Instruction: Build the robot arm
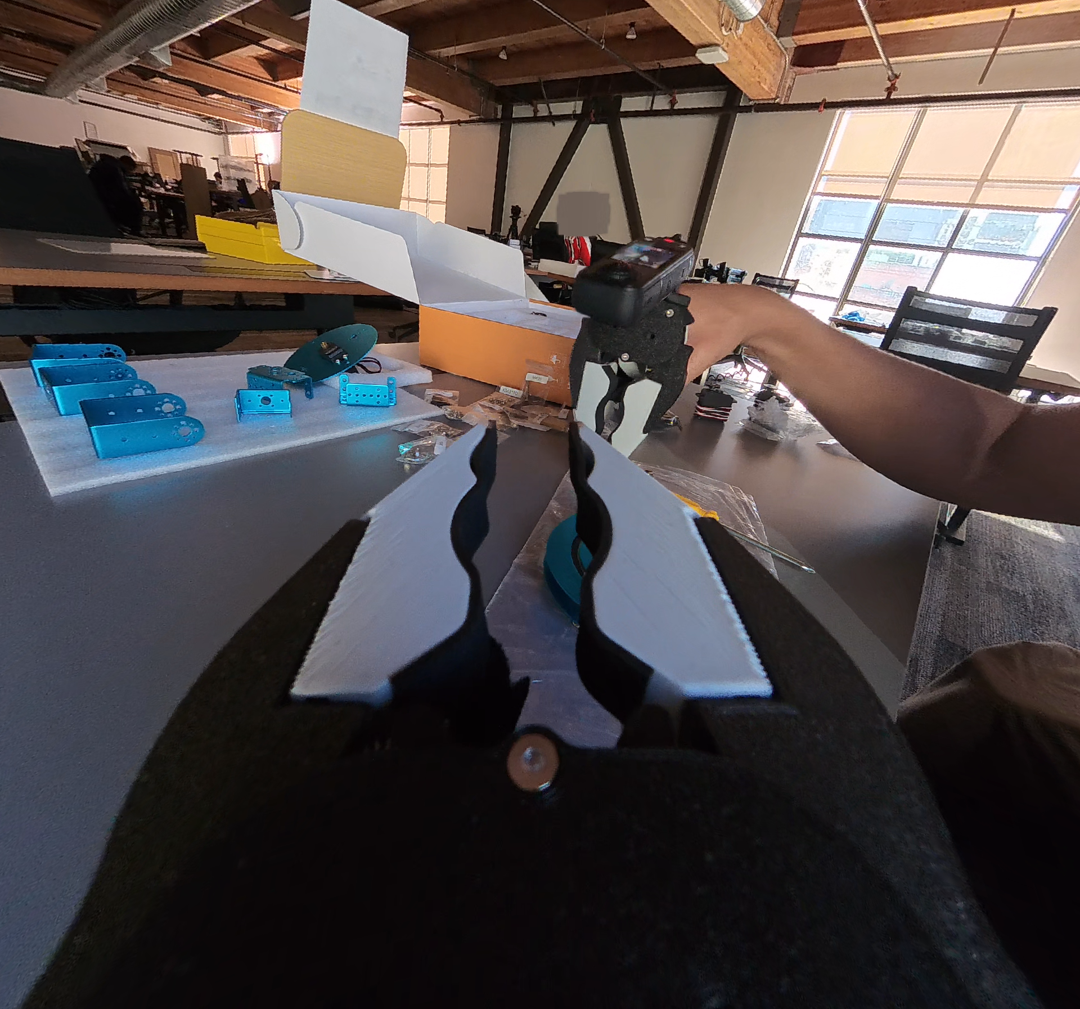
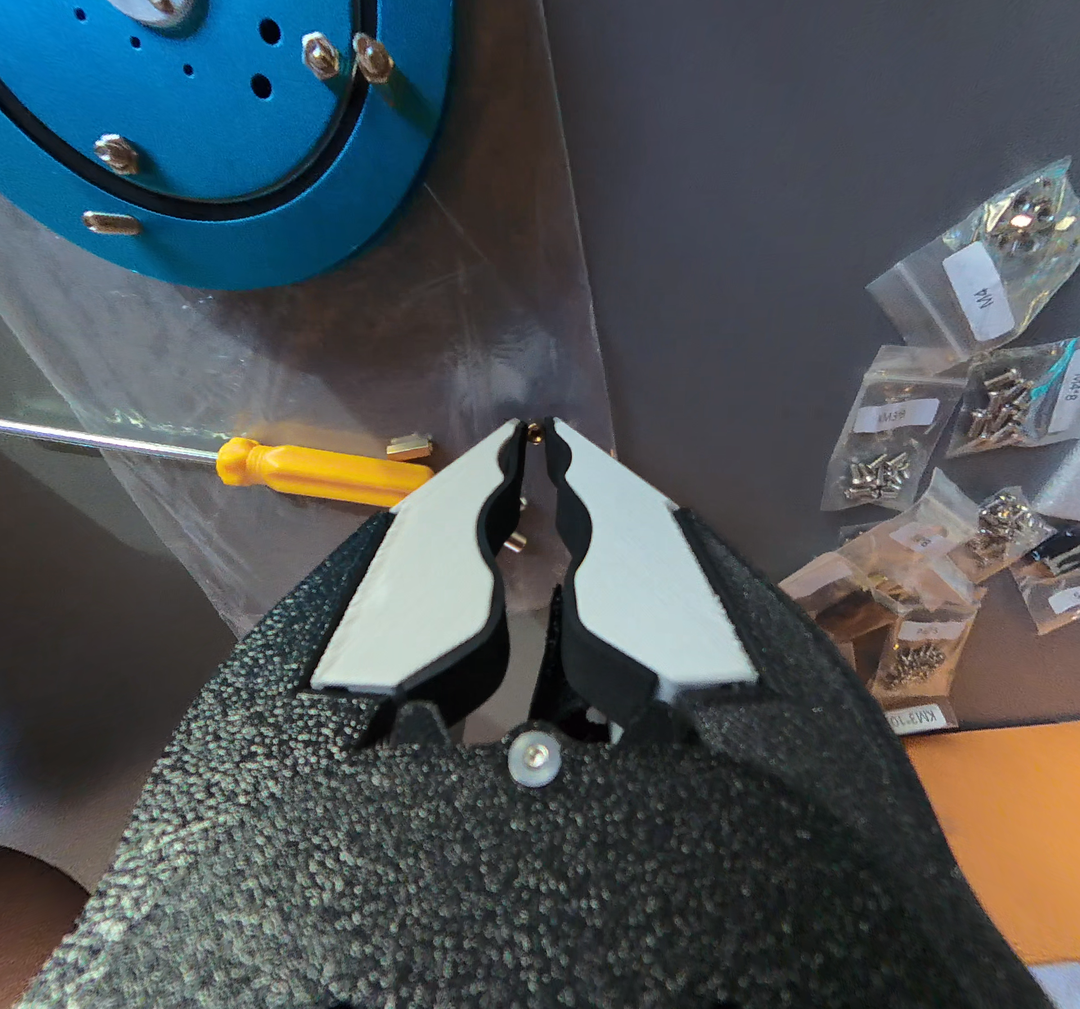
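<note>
The right gripper [image 2: 535, 430] is angled down over a clear plastic sheet [image 2: 362, 349] on the grey surface [image 2: 818, 133]. Its jaws are nearly closed, and a small brass part [image 2: 534, 431] is seen between the tips; whether it is actually gripped or only lies on the sheet behind them cannot be told. Loose metal pieces [image 2: 515, 542] are seen just under the jaws, and a yellow-handled screwdriver [image 2: 321, 472] lies on the sheet beside them. A blue round plate [image 2: 234, 162], already fitted with several nuts and screws, rests on the sheet beyond. Bags of fasteners [image 2: 911, 431] are piled at one side.

The left gripper [image 1: 529, 434] is held above the surface with its jaws released and nothing between them. Farther off, blue brackets [image 1: 140, 425] are laid out unassembled on a white foam pad [image 1: 234, 455], and an open orange box [image 1: 497, 343] stands behind.
</note>
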